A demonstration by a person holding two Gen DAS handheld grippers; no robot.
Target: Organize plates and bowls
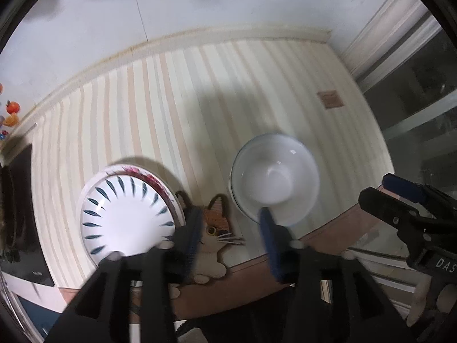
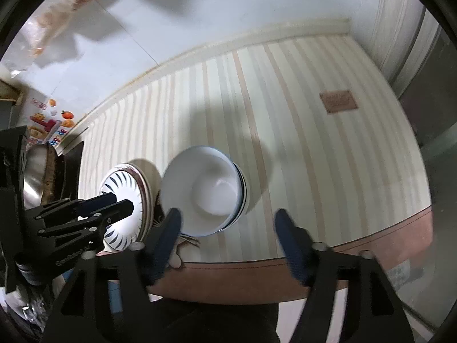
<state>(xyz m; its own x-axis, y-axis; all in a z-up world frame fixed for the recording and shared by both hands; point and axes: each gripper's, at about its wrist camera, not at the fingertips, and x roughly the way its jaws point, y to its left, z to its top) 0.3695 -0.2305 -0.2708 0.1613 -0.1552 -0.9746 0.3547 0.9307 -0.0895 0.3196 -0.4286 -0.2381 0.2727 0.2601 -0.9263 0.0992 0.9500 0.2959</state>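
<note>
Striped cream-and-beige tablecloth (image 1: 177,94) over table, brown table edge (image 1: 337,228) along near side; landmark for everything below. White wall beyond far edge of cloth.

Stack of round plates (image 1: 128,214), top one white with dark blue dash pattern round rim, lower one with red floral rim, on near-left part of cloth. In right wrist view same stack (image 2: 125,197) partly behind left gripper (image 2: 114,203).

Stack of plain white bowls (image 1: 275,178), thin blue rim lines, upright, nested, on cloth right of plates, apart from them; also (image 2: 205,188). Exact bowl count unclear.

Cat-shaped mat (image 1: 214,228), orange, black and white, flat on cloth's near edge between plates and bowls.

Small brown square label (image 1: 330,99) on far-right part of cloth.

Left gripper (image 1: 231,237), black with blue pads, above cloth's near edge, jaws partly apart, empty; one finger over plate rim side, other over bowl rim, contact not clear through blur.

Right gripper (image 2: 228,231) above cloth, right of bowls, jaws spread wide, empty.
</note>
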